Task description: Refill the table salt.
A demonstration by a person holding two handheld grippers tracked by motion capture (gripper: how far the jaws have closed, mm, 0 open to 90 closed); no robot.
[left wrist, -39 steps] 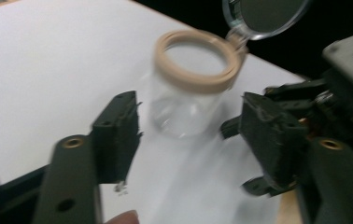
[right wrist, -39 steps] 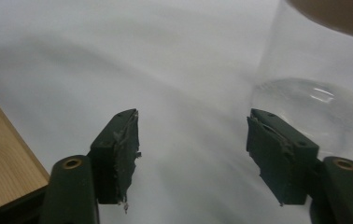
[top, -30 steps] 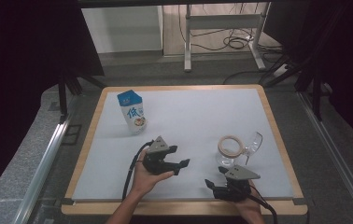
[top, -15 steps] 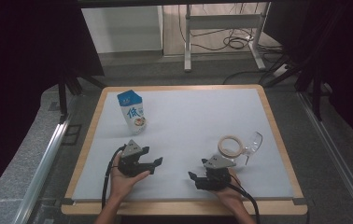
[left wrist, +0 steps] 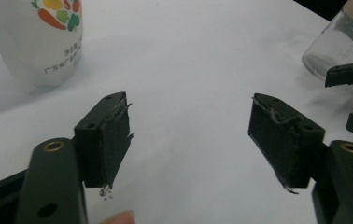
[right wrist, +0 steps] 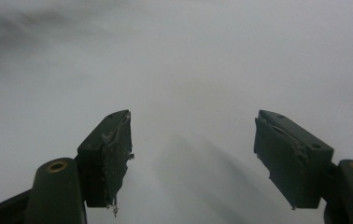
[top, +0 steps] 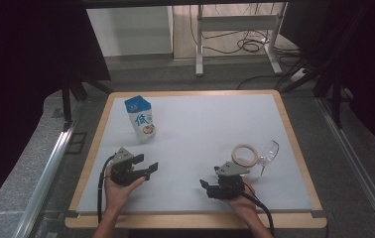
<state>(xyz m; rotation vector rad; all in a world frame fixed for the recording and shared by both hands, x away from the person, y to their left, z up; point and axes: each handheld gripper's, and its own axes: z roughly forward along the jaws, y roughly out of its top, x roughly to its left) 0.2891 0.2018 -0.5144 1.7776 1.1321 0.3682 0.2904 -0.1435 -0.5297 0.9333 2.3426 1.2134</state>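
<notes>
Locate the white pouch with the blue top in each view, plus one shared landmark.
High view: pouch stands upright, far left on the white mat, beyond the left gripper.
Left gripper view: pouch in the upper left corner, past the left jaw.
Right gripper view: camera faces blurred white mat.
Shared landmark: the white mat.

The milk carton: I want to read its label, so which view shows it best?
The high view shows the whole milk carton, upright near the table's far left corner, blue top and print visible. The left gripper view shows just its lower part, closer, with small print and vegetable pictures. The right gripper view faces bare tabletop.
</notes>
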